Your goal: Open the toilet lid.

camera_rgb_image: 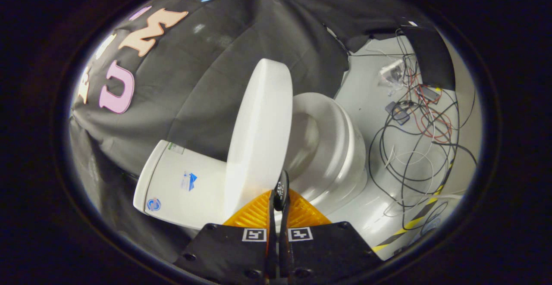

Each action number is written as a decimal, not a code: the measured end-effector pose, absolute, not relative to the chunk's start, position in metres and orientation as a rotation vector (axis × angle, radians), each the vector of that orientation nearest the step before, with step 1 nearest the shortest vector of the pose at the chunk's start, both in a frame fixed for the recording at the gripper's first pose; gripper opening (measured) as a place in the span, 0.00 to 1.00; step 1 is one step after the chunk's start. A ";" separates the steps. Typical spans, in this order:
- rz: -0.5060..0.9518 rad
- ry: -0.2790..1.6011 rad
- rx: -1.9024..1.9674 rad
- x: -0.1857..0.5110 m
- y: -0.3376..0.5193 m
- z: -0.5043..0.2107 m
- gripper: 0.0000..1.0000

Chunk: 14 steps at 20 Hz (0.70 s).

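The toilet lid (258, 134) is seen raised off the seat, standing near edge-on, its long axis running from the hinge end near the jaws up and away toward the black cloth wall (207, 82); the flat underside is turned toward the bowl, the outer face toward the tank. The view is rolled, so true upright cannot be judged exactly. The white seat (340, 147) is seen exposed beside the lid, with the bowl opening (304, 142) between lid and seat rim. The tank (181, 186) is seen on the other side of the lid, touching or just beside its base, with small stickers on its face. The gripper (278, 198) is seen with the jaws closed together, almost no gap between them, the dark fingertips (281, 190) lying at the lid's lower edge; whether the lid edge is actually pinched cannot be told, as the tips overlap it. Orange finger bases (254, 214) are seen behind the tips. Beyond the toilet, a pale floor (366, 91) is seen with tangled black, white and red cables (422, 138) and a yellow-black striped tape (414, 222).
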State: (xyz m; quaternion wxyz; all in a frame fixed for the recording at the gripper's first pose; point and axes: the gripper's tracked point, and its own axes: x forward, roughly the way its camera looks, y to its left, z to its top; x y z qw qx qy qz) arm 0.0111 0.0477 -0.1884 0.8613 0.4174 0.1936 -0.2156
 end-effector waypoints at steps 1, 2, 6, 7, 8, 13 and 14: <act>-0.451 0.392 0.856 0.014 0.049 -0.184 0.04; -0.441 0.383 0.842 0.016 0.052 -0.177 0.04; -0.418 0.339 0.780 0.024 0.062 -0.154 0.04; -0.414 0.329 0.777 0.026 0.063 -0.148 0.04; -0.414 0.330 0.765 0.028 0.065 -0.144 0.04; -0.454 0.340 0.768 0.029 0.070 -0.139 0.03; -0.453 0.337 0.763 0.032 0.071 -0.135 0.03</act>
